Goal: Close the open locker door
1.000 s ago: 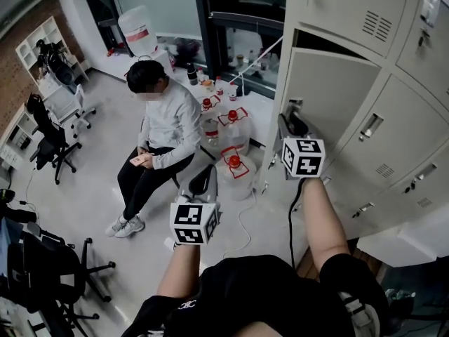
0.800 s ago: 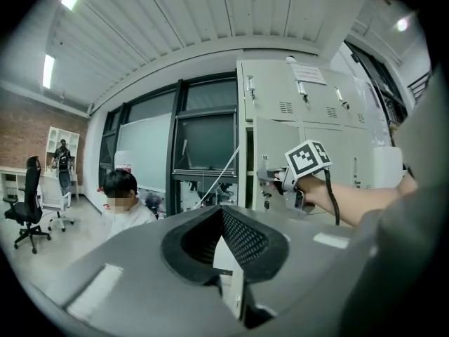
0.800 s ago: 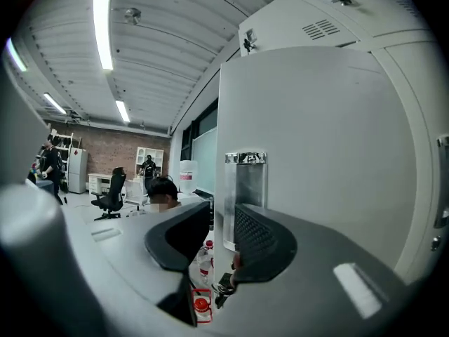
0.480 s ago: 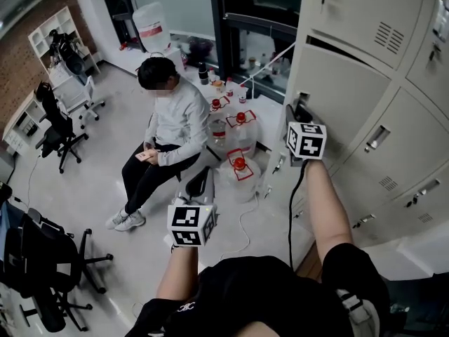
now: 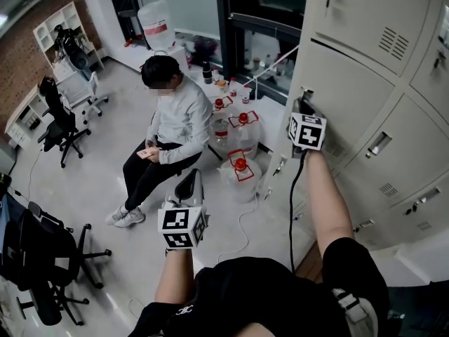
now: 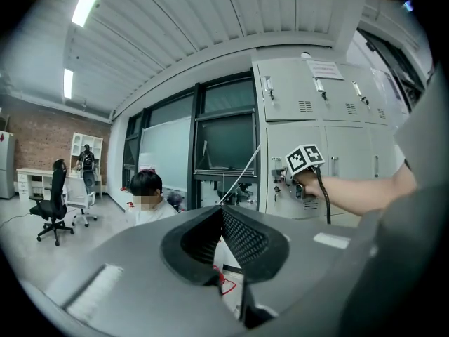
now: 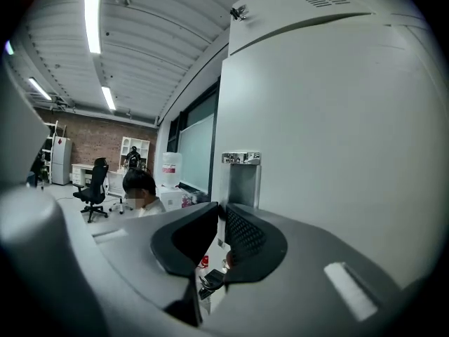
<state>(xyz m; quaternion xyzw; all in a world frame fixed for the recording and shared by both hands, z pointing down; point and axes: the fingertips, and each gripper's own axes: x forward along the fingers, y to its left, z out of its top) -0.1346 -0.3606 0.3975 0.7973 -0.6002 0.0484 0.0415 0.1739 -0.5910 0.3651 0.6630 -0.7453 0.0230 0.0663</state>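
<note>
lockers (image 5: 393, 41) fill the right side of the head view. the door (image 5: 344, 83) sits in the upper row of the bank, almost flush with the front, with only a thin dark line along its top edge. the right gripper (image 5: 303, 107) is up at the door's left edge, by the latch (image 7: 242, 159), at the end of an outstretched arm, and a black cable (image 5: 292, 202) hangs down from it. in the right gripper view the door's pale face (image 7: 337, 153) fills most of the picture. this gripper's jaws have just been closing: only a thin slit is left between them, in line with the door's edge, and nothing shows pinched in it. the left gripper (image 5: 189, 180) hangs low and well apart from the lockers, over the floor. its jaws meet at the tips with nothing between them, and it points toward a seated person (image 5: 172, 118). jugs (image 5: 238, 170) with red caps stand just beside that person, near the foot of the lockers. a chair (image 5: 59, 121) stands far left.
</note>
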